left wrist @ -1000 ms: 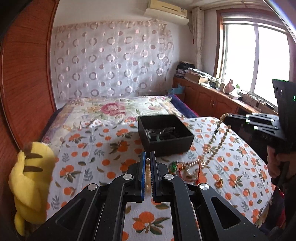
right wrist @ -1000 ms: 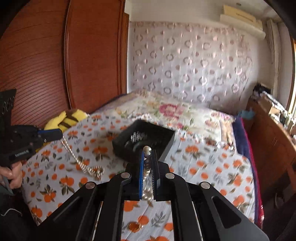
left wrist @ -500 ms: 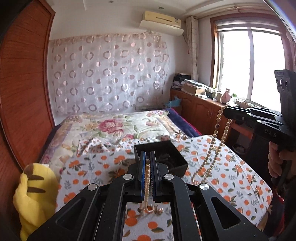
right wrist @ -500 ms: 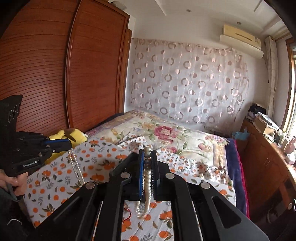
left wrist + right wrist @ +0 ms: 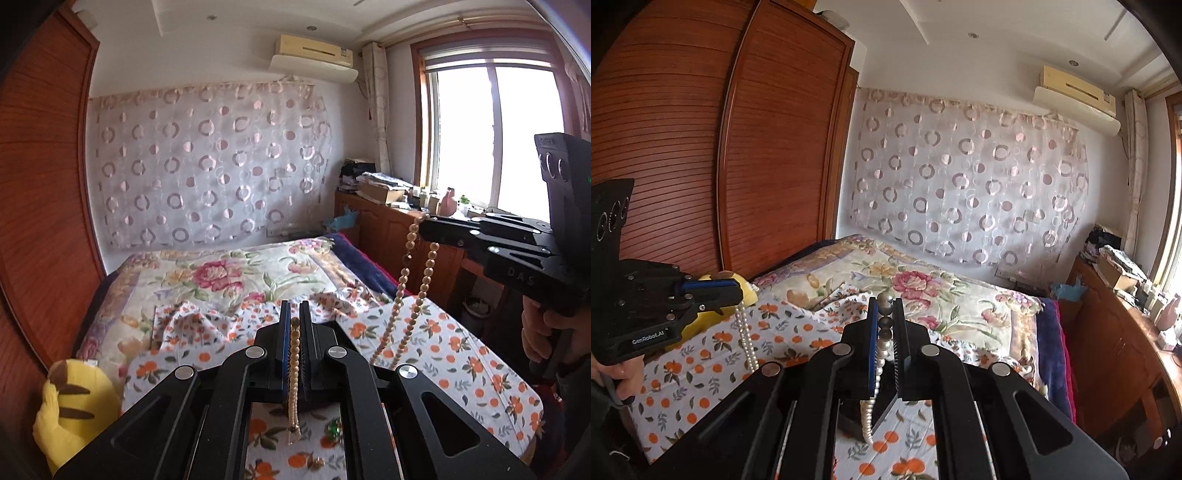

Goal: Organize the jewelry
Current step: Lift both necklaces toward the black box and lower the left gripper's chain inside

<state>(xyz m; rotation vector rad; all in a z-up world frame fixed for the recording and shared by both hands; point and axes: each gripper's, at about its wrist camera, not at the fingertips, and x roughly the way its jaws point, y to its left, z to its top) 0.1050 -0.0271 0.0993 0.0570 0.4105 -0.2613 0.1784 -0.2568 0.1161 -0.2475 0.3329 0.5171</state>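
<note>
Fingers of the left gripper (image 5: 294,319) pinch a pearl necklace (image 5: 294,369) dangling above the bed (image 5: 443,354); the right gripper (image 5: 885,314) clamps what looks like the same strand's other end.

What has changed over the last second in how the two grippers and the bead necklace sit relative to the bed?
Both grippers rose, lifting the bead necklace off the orange-print cloth; it now hangs in the air between them. The black box has dropped out of sight behind the fingers. Unchanged: the left gripper and the right gripper are each still shut on the strand, and the yellow plush toy is in the same spot.
</note>
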